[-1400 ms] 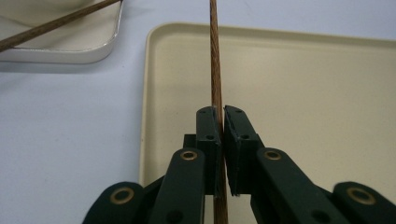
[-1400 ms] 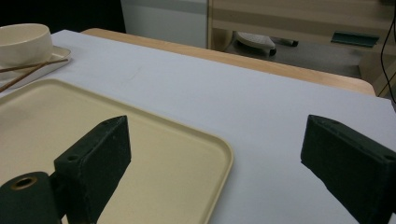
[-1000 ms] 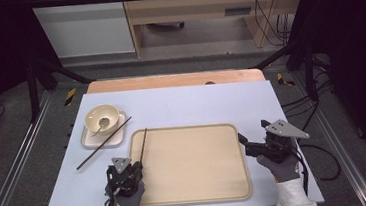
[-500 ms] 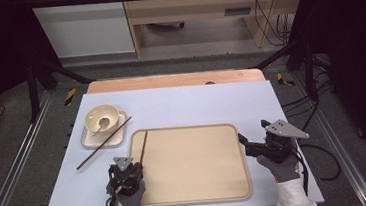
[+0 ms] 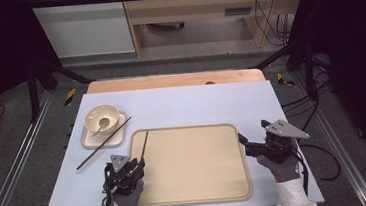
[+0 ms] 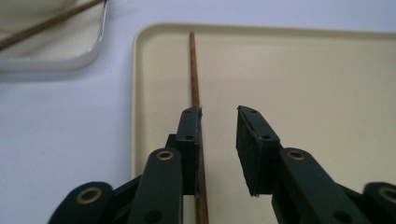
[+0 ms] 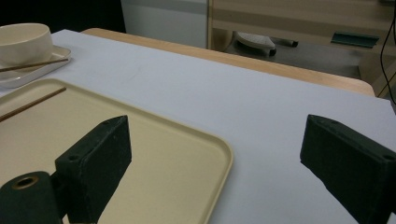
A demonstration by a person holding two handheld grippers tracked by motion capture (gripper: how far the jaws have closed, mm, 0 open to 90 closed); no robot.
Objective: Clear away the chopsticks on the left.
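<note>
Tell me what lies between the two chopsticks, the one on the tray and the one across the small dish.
Between the chopstick on the tray and the one across the dish, the high view shows the tray's left rim and bare table.

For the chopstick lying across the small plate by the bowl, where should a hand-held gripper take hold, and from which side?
Probably the near end of the chopstick, where it overhangs the plate onto the table. Come from above, jaws across its thin shaft: that end lies clear of the bowl, and the left hand-held gripper is nearest.
</note>
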